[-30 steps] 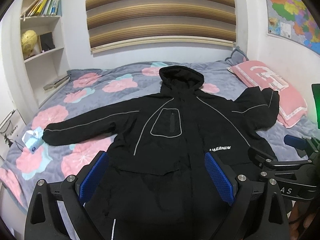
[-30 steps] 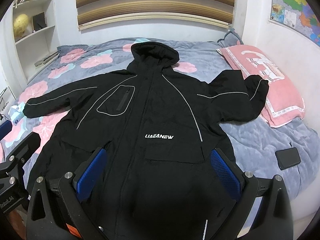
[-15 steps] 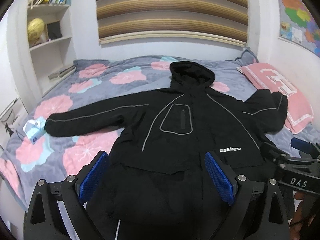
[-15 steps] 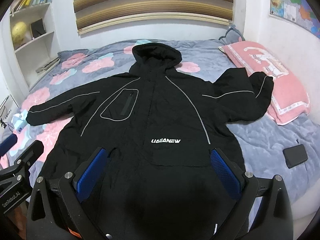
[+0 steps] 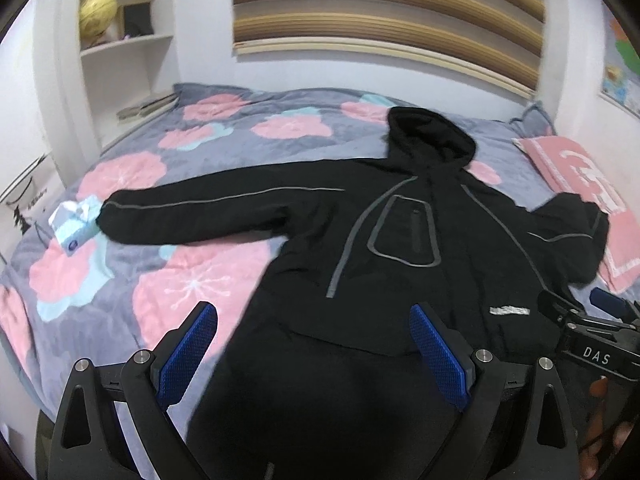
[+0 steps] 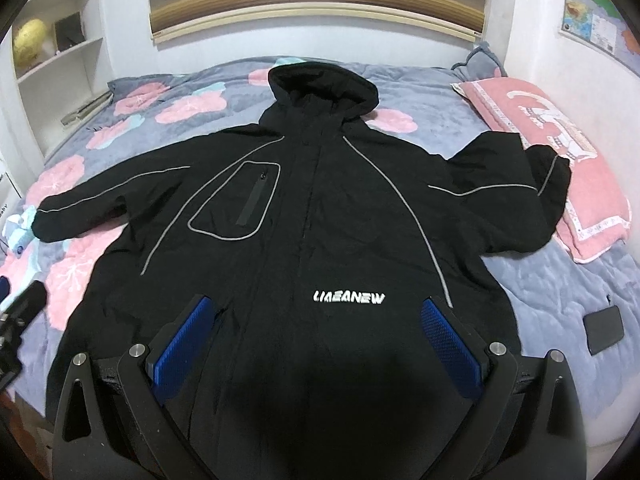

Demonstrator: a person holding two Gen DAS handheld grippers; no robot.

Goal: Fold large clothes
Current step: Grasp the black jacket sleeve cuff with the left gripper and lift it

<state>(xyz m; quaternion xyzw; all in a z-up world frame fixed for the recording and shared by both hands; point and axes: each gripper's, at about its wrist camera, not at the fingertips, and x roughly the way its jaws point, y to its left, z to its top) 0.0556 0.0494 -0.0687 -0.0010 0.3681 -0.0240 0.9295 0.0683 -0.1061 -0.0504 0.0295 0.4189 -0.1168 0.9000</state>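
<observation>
A large black hooded jacket with grey piping and white chest lettering lies face up on the bed, hood towards the wall. Its left sleeve stretches out flat; the right sleeve bends back over the pink pillow's edge. My left gripper hovers open above the jacket's lower left part, nothing between its blue pads. My right gripper is open above the jacket's lower middle, just below the lettering. At the right edge of the left wrist view the right gripper's body shows.
The bed has a grey cover with pink flowers. A pink pillow lies at the right, a dark phone near the right edge, a light blue tissue pack by the left cuff. White shelves stand at the back left.
The left gripper has swung to the left, so the jacket sits further right in its view. The right gripper has moved closer to the jacket. Both stayed open.
</observation>
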